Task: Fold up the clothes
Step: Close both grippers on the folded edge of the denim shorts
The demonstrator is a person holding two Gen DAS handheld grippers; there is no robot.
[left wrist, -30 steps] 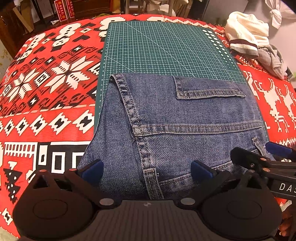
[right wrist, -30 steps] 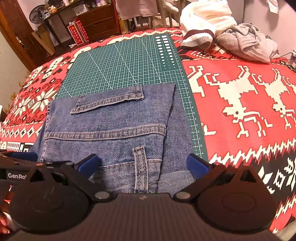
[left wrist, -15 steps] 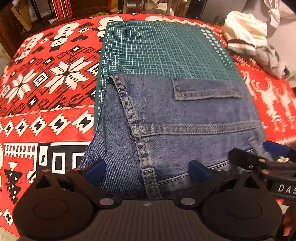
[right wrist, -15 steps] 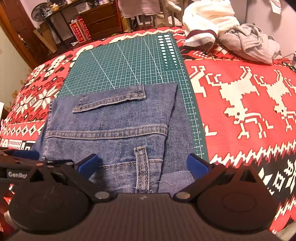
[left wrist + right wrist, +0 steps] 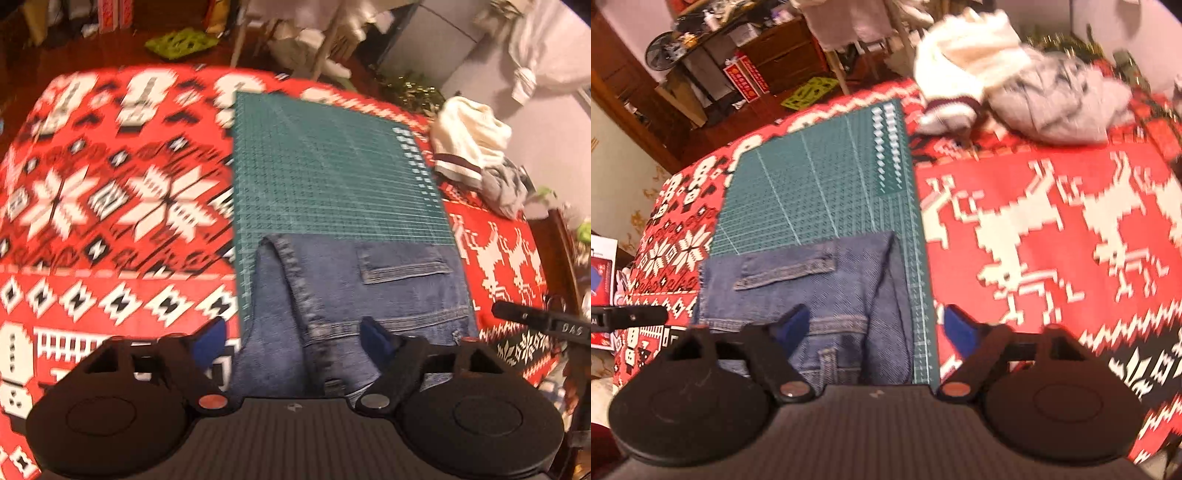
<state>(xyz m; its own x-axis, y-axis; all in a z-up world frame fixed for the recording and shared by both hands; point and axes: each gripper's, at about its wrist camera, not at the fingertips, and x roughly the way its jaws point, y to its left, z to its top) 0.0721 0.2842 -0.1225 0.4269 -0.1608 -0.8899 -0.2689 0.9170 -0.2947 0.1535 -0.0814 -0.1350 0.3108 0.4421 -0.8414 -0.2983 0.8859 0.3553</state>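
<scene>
A pair of blue jeans lies folded into a compact rectangle on the near half of the green cutting mat, back pocket facing up. My left gripper hangs open above the jeans' near left part, nothing between its blue pads. In the right wrist view the same jeans lie on the mat, and my right gripper is open above their near right edge. Each gripper shows at the edge of the other's view: the right gripper and the left gripper.
A red, white and black patterned cloth covers the table. A cream sweater and a grey garment are heaped at the far right corner. Furniture and clutter stand on the floor beyond the table's far edge.
Both grippers have risen and pulled back from the jeans, so the table looks smaller and more of the room shows. The jeans stay folded and still.
</scene>
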